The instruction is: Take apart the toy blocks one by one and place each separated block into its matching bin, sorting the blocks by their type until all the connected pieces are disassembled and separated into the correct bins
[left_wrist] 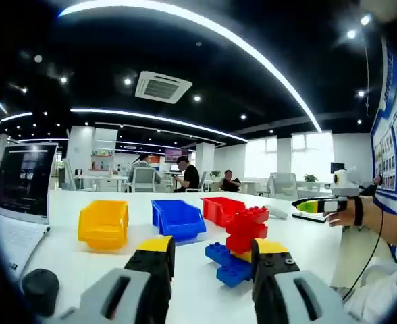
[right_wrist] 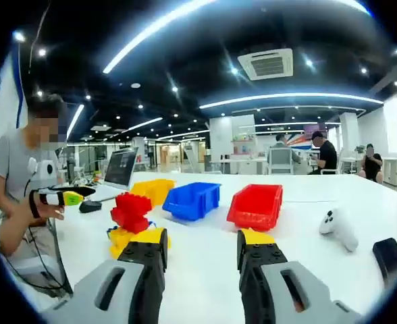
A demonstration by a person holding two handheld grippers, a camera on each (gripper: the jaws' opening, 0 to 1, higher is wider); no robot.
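Left gripper view: the stacked red, yellow and blue plastic toy blocks (left_wrist: 242, 246) stand on the white bench (left_wrist: 198, 283) just ahead of the released left tool (left_wrist: 212, 266), right of centre; the right tool (right_wrist: 200, 260), also released, sits farther off.

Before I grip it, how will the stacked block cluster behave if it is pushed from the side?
The block cluster looks rigid plastic, probably light. Its red blocks sit high on a small base, so it may tip or slide on the smooth white table.

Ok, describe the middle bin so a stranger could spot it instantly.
On the white table, three open-fronted plastic bins stand in a row behind the stack of toy blocks. The blue bin sits between the yellow bin and the red bin, the only blue one.
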